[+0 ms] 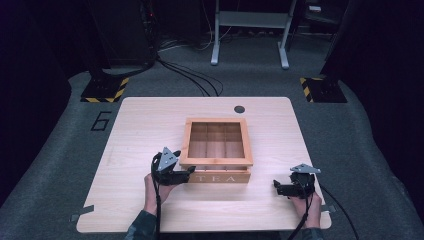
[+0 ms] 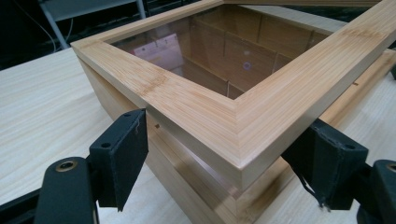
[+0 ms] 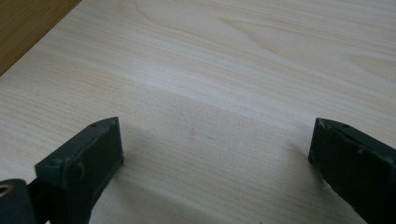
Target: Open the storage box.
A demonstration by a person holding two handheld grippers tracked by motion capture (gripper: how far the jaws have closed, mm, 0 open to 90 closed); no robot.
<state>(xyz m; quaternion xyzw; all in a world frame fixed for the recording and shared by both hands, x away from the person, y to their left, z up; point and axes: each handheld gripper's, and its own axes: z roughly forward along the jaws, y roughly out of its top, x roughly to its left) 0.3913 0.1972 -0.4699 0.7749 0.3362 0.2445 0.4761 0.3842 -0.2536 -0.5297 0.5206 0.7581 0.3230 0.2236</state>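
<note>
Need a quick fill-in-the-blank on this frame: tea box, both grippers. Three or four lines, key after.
1. The word printed on the front of the wooden box is ____.
2. The left gripper has its jaws on either side of a ____ of the box's lid.
3. The right gripper has only bare ____ between its jaws.
4. The lid's middle is a see-through ____.

Missing words: TEA; corner; table; pane

Pale rectangular wooden tabletop (image 1: 140, 125), round dark cable hole (image 1: 239, 109) near far edge, glass-lidded bamboo tea box (image 1: 216, 177) resting centrally
</note>
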